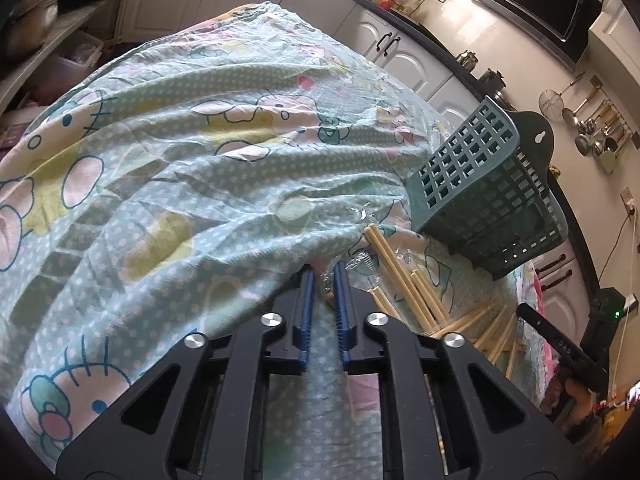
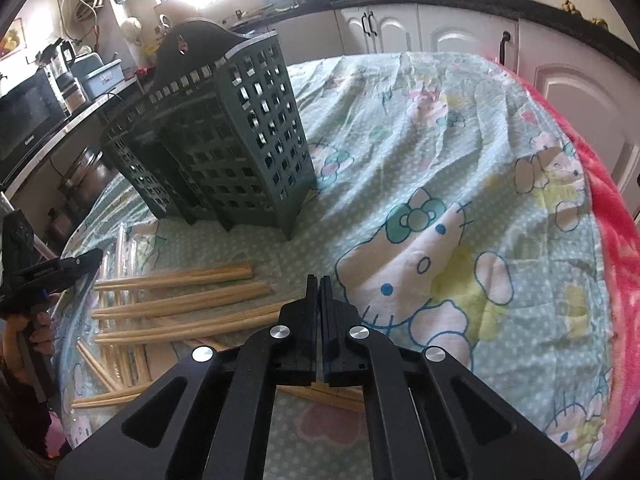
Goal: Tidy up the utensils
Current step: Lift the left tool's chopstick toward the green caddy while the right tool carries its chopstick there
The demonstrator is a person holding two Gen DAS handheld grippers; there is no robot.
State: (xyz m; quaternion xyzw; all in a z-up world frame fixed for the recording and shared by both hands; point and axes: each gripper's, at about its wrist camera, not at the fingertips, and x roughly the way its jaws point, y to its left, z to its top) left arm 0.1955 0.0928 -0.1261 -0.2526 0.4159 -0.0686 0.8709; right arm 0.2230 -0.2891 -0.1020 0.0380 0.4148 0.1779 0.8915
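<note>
Left claw (image 1: pixel 321 276) narrowly parted, gripping nothing; right claw (image 2: pixel 319 285) fully closed above chopsticks (image 2: pixel 180 292).

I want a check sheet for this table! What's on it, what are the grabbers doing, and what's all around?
Surface: table under a cartoon-cat cloth, wrinkled.
Job's things: wooden chopsticks lying scattered, some in clear wrappers; green slotted utensil holder standing upright behind them, nothing seen inside.
Clutter: nothing seen.
Grippers: left gripper slightly open over a wrapped chopstick end; right gripper shut, empty.
Cables: white cord hanging at the wall.
Surroundings: kitchen cabinets, microwave, hanging ladles.
</note>
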